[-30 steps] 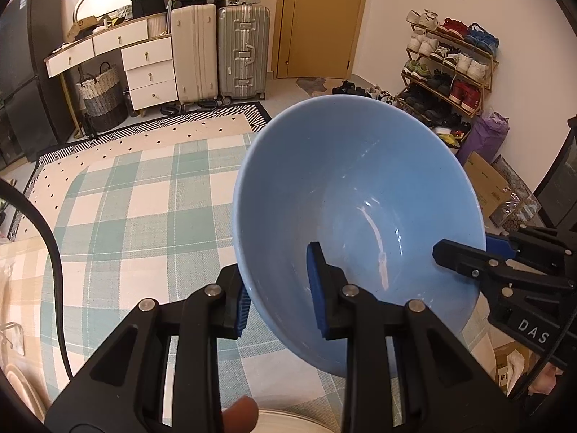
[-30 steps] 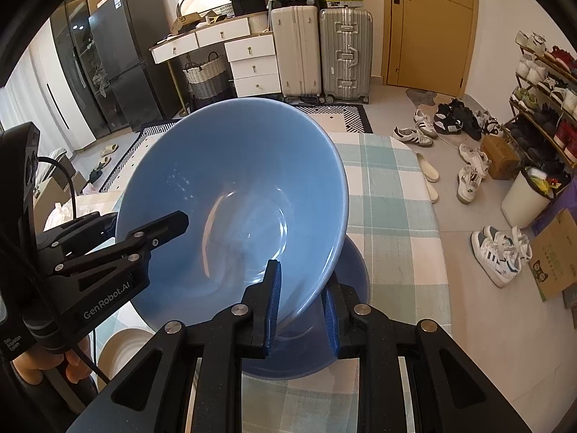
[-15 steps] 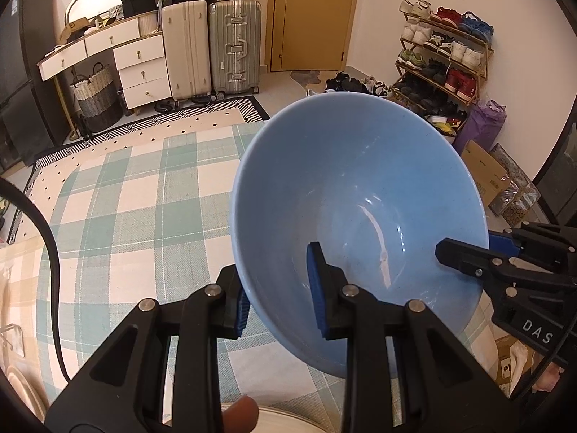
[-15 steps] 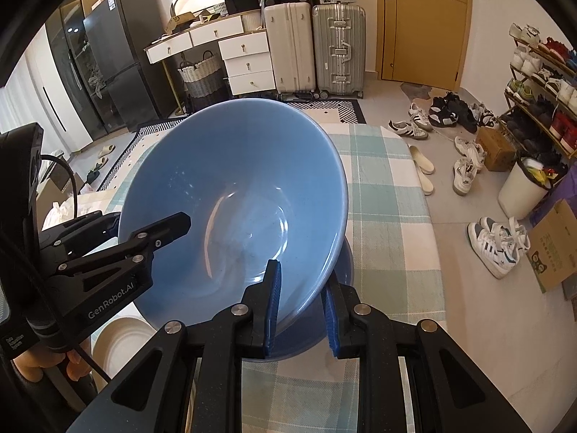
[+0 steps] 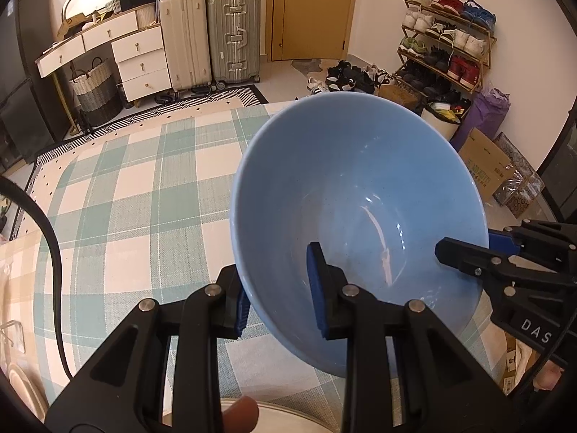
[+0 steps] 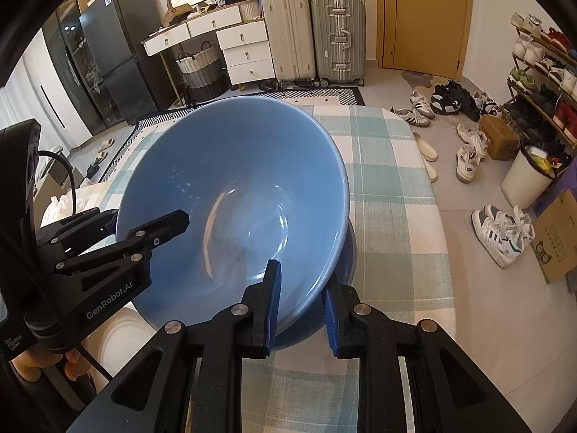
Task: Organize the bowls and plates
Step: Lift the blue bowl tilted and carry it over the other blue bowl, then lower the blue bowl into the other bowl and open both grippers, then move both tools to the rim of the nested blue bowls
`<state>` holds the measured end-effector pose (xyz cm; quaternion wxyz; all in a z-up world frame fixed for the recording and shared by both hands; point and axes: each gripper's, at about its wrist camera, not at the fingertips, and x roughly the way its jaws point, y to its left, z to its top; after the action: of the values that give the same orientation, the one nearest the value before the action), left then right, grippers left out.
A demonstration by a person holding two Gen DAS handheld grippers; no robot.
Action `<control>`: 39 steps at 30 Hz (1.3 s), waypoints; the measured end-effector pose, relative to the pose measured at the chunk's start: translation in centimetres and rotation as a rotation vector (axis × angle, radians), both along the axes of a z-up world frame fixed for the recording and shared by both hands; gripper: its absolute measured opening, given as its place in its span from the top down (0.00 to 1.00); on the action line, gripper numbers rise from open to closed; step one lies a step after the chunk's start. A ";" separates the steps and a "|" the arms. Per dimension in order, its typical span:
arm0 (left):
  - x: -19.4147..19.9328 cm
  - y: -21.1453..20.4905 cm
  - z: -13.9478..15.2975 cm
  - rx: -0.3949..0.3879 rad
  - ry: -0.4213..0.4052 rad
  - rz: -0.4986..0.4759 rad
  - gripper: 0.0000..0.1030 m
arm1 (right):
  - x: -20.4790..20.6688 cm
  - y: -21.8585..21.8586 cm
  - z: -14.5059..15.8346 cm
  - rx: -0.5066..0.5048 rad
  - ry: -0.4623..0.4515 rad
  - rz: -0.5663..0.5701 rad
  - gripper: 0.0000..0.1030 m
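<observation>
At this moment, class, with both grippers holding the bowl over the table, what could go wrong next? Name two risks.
1. The blue bowl is pinched only at its rim by the left gripper and right gripper; uneven lowering could tilt or slip it.
2. A second blue dish sits right beneath it; setting down off-centre or hard could chip both.

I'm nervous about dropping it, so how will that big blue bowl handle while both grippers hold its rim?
The blue bowl looks glazed and glossy, so probably slippery and breakable. Left gripper and right gripper pinch only thin rim, so it may pivot.
</observation>
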<state>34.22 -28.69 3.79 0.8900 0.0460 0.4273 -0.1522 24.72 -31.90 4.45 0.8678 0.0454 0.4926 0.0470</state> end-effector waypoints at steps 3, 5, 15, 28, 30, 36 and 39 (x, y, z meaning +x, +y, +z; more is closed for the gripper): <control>0.2 0.0 -0.7 0.004 0.008 -0.004 0.77 | 0.0 -0.3 -0.4 0.010 0.007 -0.003 0.79; 0.3 -0.1 -1.1 0.008 0.016 -0.009 0.77 | 0.0 -0.5 -0.5 0.015 0.011 -0.005 0.79; 0.8 -0.1 -2.9 0.017 0.029 -0.016 0.77 | 0.4 -0.8 -1.8 0.015 0.032 -0.010 0.79; 1.3 0.5 -4.0 0.034 0.017 -0.018 0.44 | 0.2 -1.3 -2.5 0.010 0.030 -0.032 0.73; 1.5 0.8 -3.8 0.021 0.007 -0.020 0.31 | 0.0 -1.5 -2.4 0.020 0.027 -0.033 0.72; 1.2 1.6 -2.6 0.003 -0.012 -0.030 0.26 | -0.9 -1.5 -1.2 0.040 -0.024 -0.007 0.53; 0.7 2.0 -1.9 -0.013 -0.025 -0.032 0.22 | -1.4 -1.1 -0.4 0.045 -0.044 0.006 0.48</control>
<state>34.94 -26.72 1.89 0.8930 0.0490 0.4143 -0.1688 23.30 -32.99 4.00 0.8772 0.0626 0.4721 0.0615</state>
